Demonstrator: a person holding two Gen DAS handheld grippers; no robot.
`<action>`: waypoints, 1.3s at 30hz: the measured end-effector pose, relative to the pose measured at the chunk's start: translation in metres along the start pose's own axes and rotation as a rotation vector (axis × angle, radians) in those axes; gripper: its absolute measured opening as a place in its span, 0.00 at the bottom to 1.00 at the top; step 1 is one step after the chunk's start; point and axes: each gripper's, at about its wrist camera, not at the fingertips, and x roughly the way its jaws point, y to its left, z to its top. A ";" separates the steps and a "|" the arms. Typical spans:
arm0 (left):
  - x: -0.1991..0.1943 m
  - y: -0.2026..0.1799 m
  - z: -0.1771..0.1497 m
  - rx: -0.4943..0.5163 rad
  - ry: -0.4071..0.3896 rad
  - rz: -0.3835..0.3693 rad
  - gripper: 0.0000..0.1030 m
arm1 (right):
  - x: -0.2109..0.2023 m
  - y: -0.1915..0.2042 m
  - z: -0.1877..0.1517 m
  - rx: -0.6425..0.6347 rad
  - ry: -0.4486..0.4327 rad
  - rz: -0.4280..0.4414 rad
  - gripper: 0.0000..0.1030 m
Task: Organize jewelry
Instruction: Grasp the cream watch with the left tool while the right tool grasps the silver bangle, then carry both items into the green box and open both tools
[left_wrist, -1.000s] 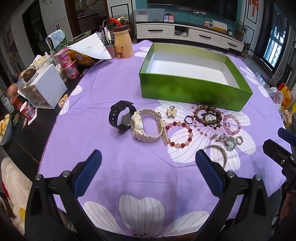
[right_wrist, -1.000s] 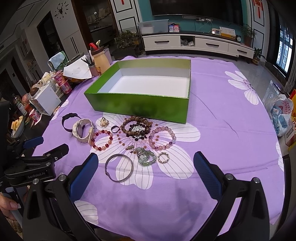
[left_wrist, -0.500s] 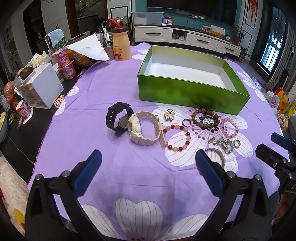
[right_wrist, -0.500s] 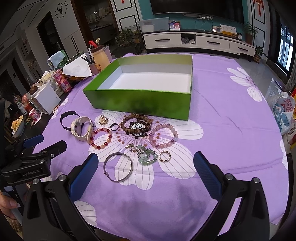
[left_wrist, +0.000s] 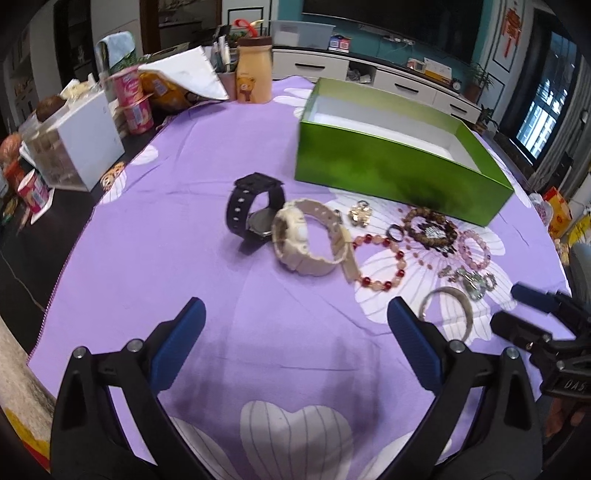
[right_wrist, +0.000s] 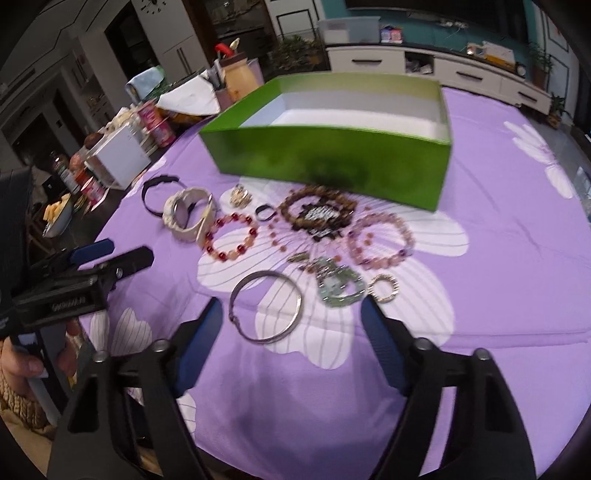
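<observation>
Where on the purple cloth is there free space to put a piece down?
Bare purple flowered cloth lies right of the pink bead bracelet, and left of the black watch. The open green box looks empty. It is crowded between the box and the silver bangle.

An open green box (right_wrist: 332, 158) with a white, empty inside stands at the far side of the purple cloth. In front of it lie a black watch (left_wrist: 255, 214) touching a cream watch (left_wrist: 306, 240), a red bead bracelet (right_wrist: 231, 236), a dark wooden bead bracelet (right_wrist: 317, 210), a pink bead bracelet (right_wrist: 382, 240), a small dark ring (right_wrist: 265, 212) and, nearest, a plain silver bangle (right_wrist: 266, 306) lying flat.
</observation>
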 end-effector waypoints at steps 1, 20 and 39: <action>0.001 0.003 0.001 -0.009 -0.002 -0.002 0.93 | 0.003 0.001 -0.001 0.000 0.015 0.009 0.60; 0.043 0.006 0.028 -0.061 0.000 -0.026 0.58 | 0.040 0.019 -0.002 -0.132 0.049 -0.088 0.18; 0.048 0.003 0.028 -0.024 -0.008 -0.057 0.17 | 0.040 0.025 0.002 -0.177 -0.012 -0.149 0.03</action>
